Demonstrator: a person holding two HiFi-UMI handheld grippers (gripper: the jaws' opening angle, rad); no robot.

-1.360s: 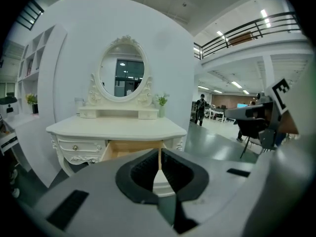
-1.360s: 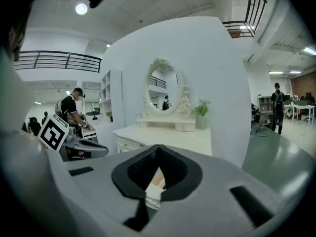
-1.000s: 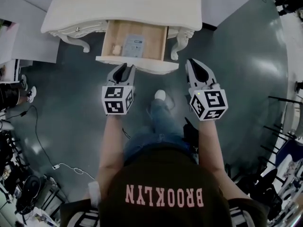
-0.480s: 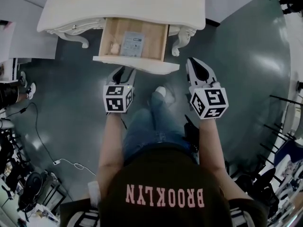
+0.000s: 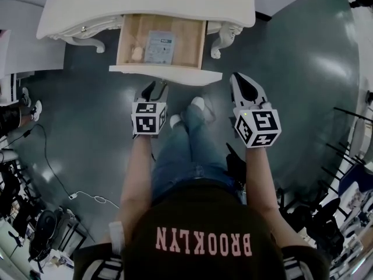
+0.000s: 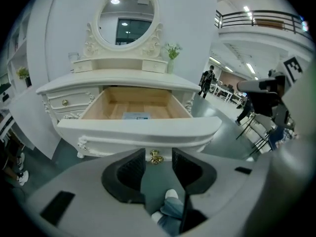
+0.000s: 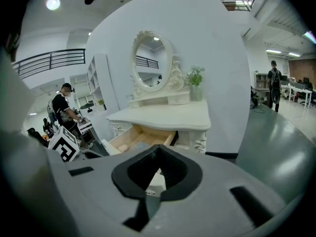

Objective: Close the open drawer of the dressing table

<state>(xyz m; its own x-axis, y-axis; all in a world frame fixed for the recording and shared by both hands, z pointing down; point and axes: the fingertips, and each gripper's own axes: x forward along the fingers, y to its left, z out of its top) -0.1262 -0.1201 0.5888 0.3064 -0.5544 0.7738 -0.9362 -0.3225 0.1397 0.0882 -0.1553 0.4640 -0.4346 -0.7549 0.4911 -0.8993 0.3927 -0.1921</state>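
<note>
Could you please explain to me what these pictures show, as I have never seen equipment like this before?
There is no robot here: a person holds a two-jaw claw in each hand. One picture comes from a camera on the person's head, looking down. The other two come from cameras riding on each claw. Ahead stands a white dressing table with its drawer open; inside lie a leaflet and a small pale object. The left claw has just been opening its jaws. It is lined up with the drawer's gold knob without touching it, and it grips nothing. The right claw is shut and empty.
</note>
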